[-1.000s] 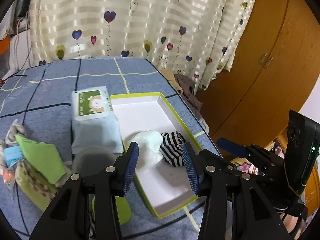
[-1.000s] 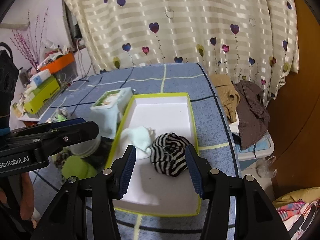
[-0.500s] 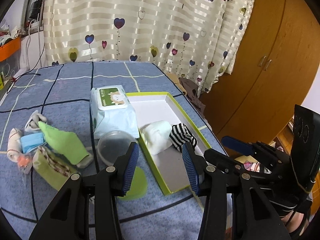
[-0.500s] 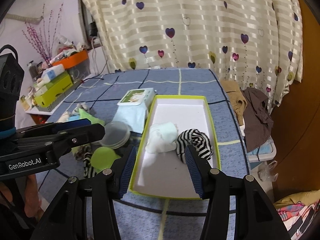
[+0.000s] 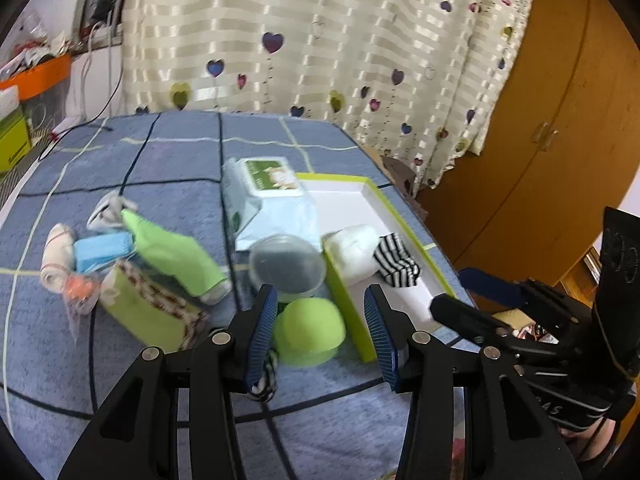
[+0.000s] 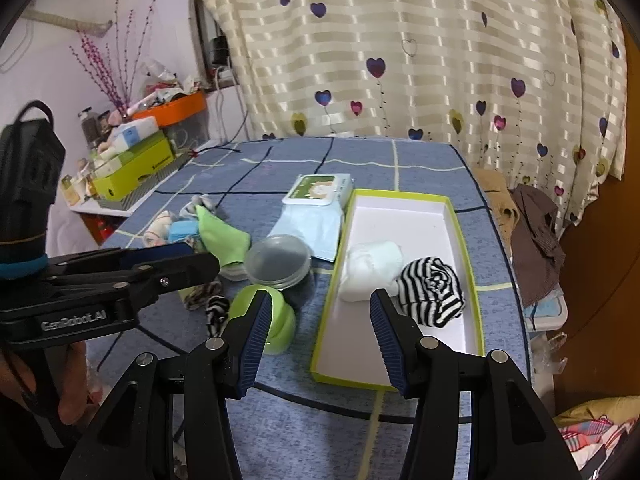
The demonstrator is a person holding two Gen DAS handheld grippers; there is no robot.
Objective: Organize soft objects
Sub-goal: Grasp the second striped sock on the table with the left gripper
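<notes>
I have two soft things in the green-rimmed tray point(image 6: 460, 232) so far — a white rolled sock point(image 6: 370, 266) and a black-and-white striped roll point(image 6: 434, 290) lying touching it, both in the near half of its white floor. The far half of the tray is bare, so I judge the job under way with more left than done.

What is left sits on the blue checked table point(image 5: 172, 152) to the tray's left: a lime-green rounded piece point(image 5: 310, 330) just beside the tray's near corner, a flat green cloth point(image 5: 172, 252), a pale blue folded piece point(image 5: 102, 250), a cream rolled sock point(image 5: 58, 254), a grey-white bundle point(image 5: 108, 210) and a yellow-green pad with woven trim point(image 5: 148, 312), all heaped close together. A clear round plastic lid point(image 6: 278, 262) and a crinkly pack of wipes point(image 6: 316, 208) lie against the tray's side; both look stiffer than the rest, and I doubt they belong in it.

My left claw point(image 5: 320, 330) stands wide and holds nothing, its ribbed blue pads framing the lime-green piece from above without touching. My right claw point(image 6: 318, 332) is likewise wide and bare, hovering near the tray's near edge.
</notes>
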